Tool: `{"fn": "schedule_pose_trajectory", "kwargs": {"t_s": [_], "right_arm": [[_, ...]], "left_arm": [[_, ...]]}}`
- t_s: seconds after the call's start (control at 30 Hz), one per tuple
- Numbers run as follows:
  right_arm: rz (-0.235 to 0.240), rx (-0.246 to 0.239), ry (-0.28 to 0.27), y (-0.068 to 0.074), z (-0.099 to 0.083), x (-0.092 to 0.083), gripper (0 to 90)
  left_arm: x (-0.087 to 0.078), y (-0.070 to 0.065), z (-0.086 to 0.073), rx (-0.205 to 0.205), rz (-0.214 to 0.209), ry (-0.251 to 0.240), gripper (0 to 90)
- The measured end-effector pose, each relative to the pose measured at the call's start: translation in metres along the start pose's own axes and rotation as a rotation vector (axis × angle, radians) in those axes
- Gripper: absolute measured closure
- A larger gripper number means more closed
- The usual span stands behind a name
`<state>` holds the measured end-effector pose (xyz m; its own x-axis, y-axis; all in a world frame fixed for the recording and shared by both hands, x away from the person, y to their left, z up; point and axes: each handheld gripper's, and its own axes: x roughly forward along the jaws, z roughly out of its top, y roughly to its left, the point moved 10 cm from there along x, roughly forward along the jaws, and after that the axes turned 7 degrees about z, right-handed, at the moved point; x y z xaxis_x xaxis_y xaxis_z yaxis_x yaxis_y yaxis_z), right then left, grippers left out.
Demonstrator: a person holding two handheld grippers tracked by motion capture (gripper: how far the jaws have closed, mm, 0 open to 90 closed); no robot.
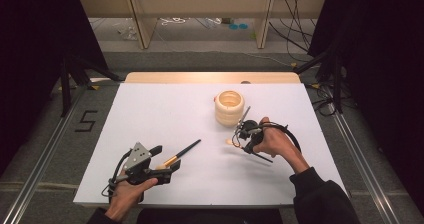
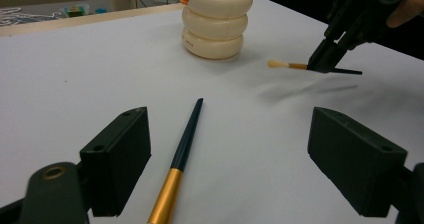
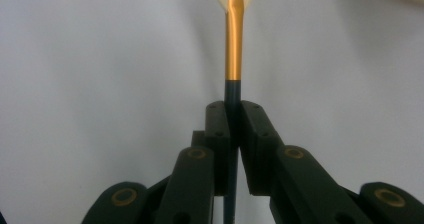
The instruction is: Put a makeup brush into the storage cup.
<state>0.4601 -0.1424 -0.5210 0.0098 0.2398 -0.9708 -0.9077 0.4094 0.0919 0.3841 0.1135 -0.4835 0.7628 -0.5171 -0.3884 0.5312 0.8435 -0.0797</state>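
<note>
Slim dark-handled brush with a gold ferrule and pale bristles (image 3: 233, 49) sits clamped in the right tongs (image 3: 233, 115), just beside the cream ribbed ring-stack holder (image 1: 229, 107) on the white desk (image 1: 165, 109); a second dark brush with gold ferrule (image 2: 180, 154) lies between the wide-apart left tongs (image 2: 245, 159)

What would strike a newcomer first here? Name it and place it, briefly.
First, the cream ringed holder standing upright toward the far side of the white table. Just in front of it, the right gripper is shut on a small brush by its dark handle. Near the front left, the left gripper sits open around a second brush lying flat.
</note>
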Motion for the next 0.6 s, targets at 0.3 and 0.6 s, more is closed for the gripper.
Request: {"fn": "schedule_pose_trajectory", "kwargs": {"t_s": [0.3,0.6], "right_arm": [[0.047,-0.02,-0.249,0.005,0.023,-0.032,83.1],[0.061,-0.012,-0.423,-0.001,0.038,-0.048,83.1]], "left_arm": [[0.0,0.002,0.0,-0.001,0.008,0.003,17.1],[-0.001,0.002,0.0,-0.019,0.013,0.001,17.1]]}}
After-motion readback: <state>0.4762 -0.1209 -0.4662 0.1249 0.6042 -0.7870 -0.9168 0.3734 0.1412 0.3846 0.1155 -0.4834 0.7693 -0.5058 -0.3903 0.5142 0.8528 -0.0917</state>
